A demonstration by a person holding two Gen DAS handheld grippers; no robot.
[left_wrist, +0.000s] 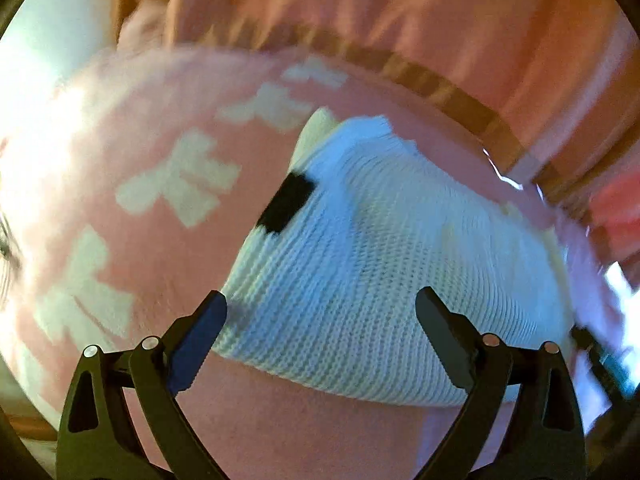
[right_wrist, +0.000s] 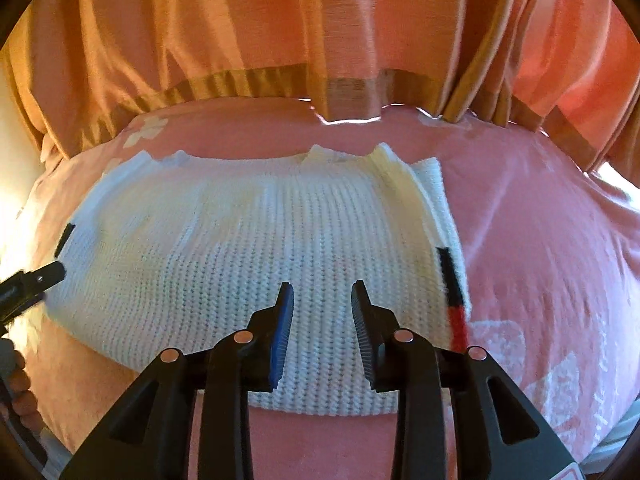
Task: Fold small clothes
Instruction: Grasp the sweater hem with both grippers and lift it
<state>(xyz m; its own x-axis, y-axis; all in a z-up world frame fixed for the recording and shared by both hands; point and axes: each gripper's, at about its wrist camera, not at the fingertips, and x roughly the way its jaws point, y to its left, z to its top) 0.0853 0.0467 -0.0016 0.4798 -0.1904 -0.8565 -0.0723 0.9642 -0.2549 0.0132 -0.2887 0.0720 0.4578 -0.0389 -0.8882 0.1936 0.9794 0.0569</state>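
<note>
A white knitted garment lies flat on a pink blanket, with a black patch at its left edge and a black and red stripe along its right edge. My right gripper is open and empty, hovering over the garment's near middle. My left gripper is open wide and empty over the garment's left end, just below the black patch. The left gripper also shows in the right wrist view at the garment's left edge.
The pink blanket has white bow patterns and covers a bed. Orange curtains with a brown band hang right behind the bed's far edge. The left wrist view is motion-blurred.
</note>
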